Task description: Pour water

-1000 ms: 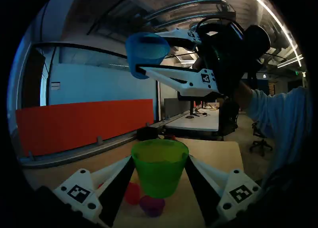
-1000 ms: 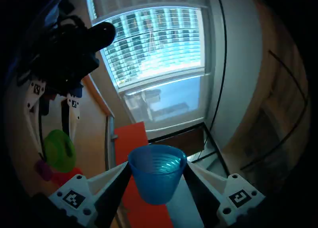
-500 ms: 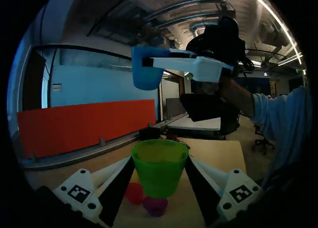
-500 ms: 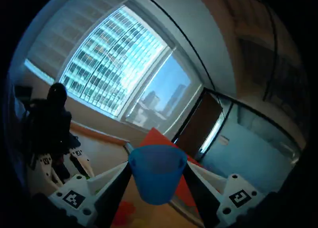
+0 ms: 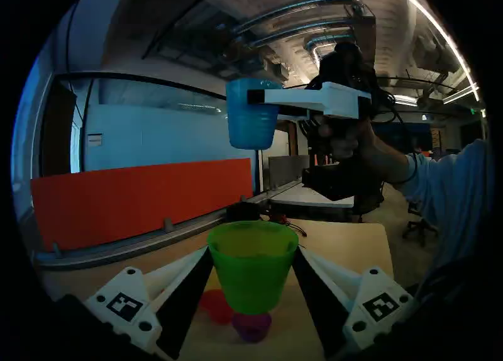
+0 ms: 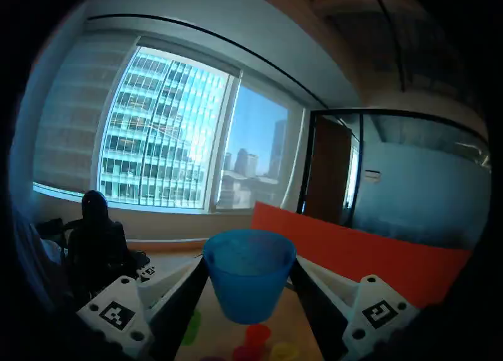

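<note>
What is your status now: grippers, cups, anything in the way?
Left gripper shut on green cup. Right gripper shut on blue cup, upright, held high, apart from green cup. Small cups on table below.

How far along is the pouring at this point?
Done: both cups are gripped, and the blue cup, tipped a second ago, is upright again in the right gripper. In hand: the left gripper holds the green cup lower down. Left: setting both down; no water is visible to confirm the pour.
</note>
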